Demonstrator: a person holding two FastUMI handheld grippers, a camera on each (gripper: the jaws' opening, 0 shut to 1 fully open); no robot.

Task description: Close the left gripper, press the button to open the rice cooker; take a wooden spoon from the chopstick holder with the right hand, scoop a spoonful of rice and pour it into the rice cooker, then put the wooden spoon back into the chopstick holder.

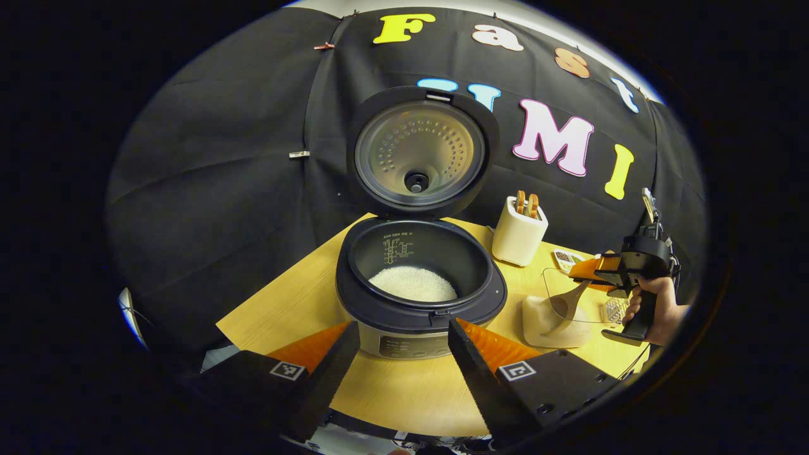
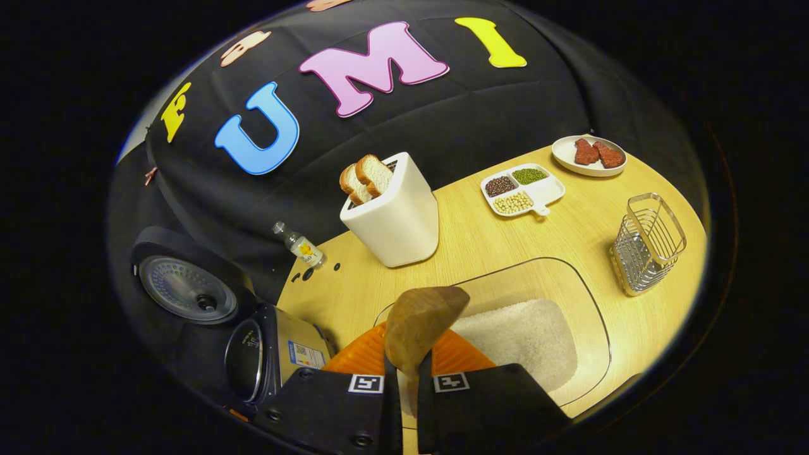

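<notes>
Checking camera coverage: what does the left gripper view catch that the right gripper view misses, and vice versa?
Left gripper view alone: the rice lying in the cooker's inner pot, and the hand holding the right gripper.
Right gripper view alone: a wire basket, a divided dish of beans, a plate with red pieces, a small bottle.
Both: the open rice cooker, the toaster with bread, the wooden spoon, the clear rice container.
</notes>
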